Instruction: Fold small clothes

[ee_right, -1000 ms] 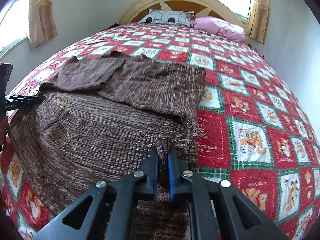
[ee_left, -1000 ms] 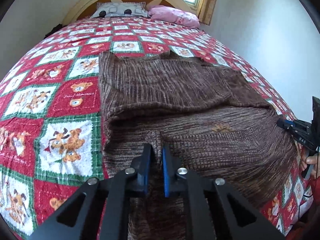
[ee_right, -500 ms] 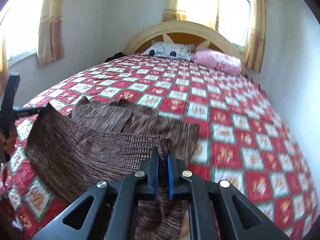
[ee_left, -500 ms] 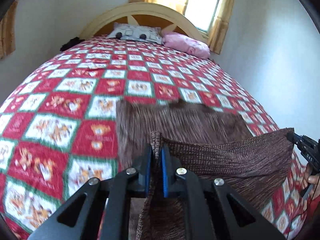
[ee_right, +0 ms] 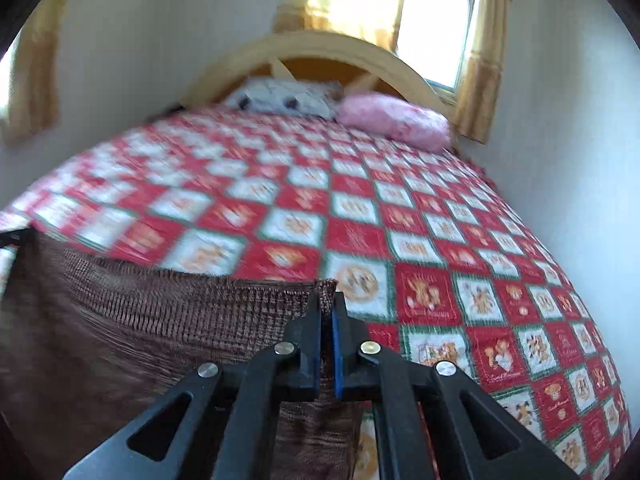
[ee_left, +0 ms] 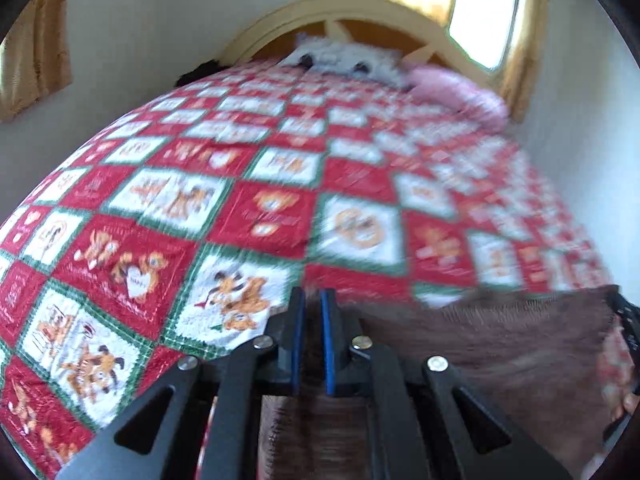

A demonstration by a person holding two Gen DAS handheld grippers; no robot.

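Observation:
A brown knitted garment [ee_right: 132,332] hangs stretched between my two grippers above the bed. My left gripper [ee_left: 313,300] is shut on one corner of its edge; the cloth [ee_left: 500,344] runs off to the right, where the other gripper's tip [ee_left: 626,320] holds the far corner. My right gripper [ee_right: 327,304] is shut on the other corner; the cloth spreads left to the left gripper's tip [ee_right: 16,238]. The lower part of the garment hangs out of sight below both views. The frames are motion-blurred.
The bed is covered by a red, white and green teddy-bear quilt [ee_right: 400,216]. A grey patterned pillow [ee_right: 280,98] and a pink pillow [ee_right: 394,120] lie by the curved wooden headboard [ee_right: 332,48]. White walls and a curtained window [ee_right: 432,28] stand behind.
Both grippers have lifted the garment's edge off the quilt and carried it up and forward toward the headboard. The cloth that lay flat now hangs taut between them.

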